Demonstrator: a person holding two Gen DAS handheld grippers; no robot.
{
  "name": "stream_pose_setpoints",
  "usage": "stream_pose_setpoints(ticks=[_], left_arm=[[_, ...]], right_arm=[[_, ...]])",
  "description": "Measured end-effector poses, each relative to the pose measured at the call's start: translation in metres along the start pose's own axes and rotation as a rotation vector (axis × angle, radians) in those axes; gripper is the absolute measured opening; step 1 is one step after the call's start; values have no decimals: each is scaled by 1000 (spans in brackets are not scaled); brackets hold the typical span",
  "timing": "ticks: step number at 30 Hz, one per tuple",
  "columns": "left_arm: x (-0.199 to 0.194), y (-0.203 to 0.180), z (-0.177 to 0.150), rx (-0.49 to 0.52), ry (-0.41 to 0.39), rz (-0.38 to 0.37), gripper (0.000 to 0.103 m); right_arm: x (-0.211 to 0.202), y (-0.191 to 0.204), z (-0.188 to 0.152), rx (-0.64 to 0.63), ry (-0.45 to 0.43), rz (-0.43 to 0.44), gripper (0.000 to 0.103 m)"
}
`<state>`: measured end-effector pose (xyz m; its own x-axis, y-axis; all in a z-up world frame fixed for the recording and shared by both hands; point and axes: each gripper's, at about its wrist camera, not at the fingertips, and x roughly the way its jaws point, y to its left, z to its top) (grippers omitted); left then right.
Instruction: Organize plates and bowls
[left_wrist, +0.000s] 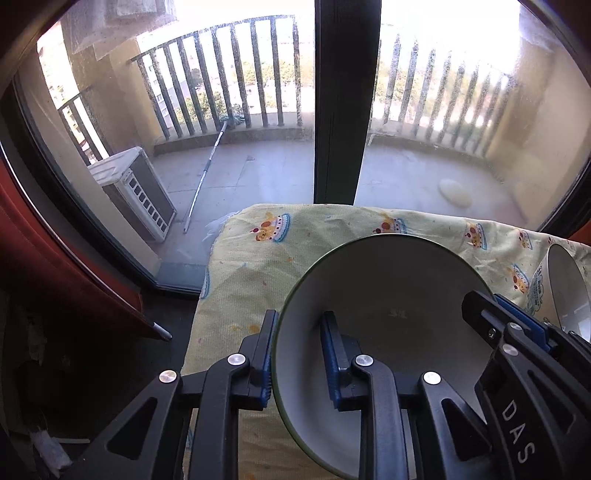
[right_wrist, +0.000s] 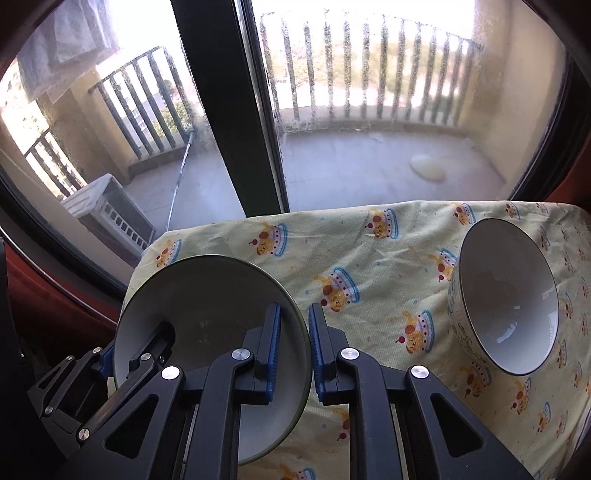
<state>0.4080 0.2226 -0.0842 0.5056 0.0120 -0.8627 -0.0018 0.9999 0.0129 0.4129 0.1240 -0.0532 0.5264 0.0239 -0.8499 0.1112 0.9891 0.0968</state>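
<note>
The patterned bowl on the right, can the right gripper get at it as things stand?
Probably not yet: the right gripper has its fingers astride the rim of the green-rimmed bowl. The cloth toward the patterned bowl lies bare.

A shallow white plate with a thin green rim (left_wrist: 384, 291) (right_wrist: 207, 295) is sitting at the left of the yellow cartoon-print tabletop cloth (left_wrist: 258, 266) (right_wrist: 369, 251), with claw fingers straddling its rim on both sides. To its right, well apart, a deep white bowl (right_wrist: 506, 295) (left_wrist: 565, 291) with a printed outer wall is standing upright on the same cloth, its glossy inside showing empty.
</note>
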Motion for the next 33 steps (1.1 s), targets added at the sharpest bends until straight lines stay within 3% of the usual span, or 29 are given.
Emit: stream_pose_setpoints(ticks=[17, 33], left_arm=[[-56, -36, -60, 45, 10, -42, 21], [-113, -88, -111, 52, 19, -53, 22]], right_arm=[[-68, -48, -62, 59, 19, -36, 19], [-131, -110, -108, 85, 31, -16, 19]])
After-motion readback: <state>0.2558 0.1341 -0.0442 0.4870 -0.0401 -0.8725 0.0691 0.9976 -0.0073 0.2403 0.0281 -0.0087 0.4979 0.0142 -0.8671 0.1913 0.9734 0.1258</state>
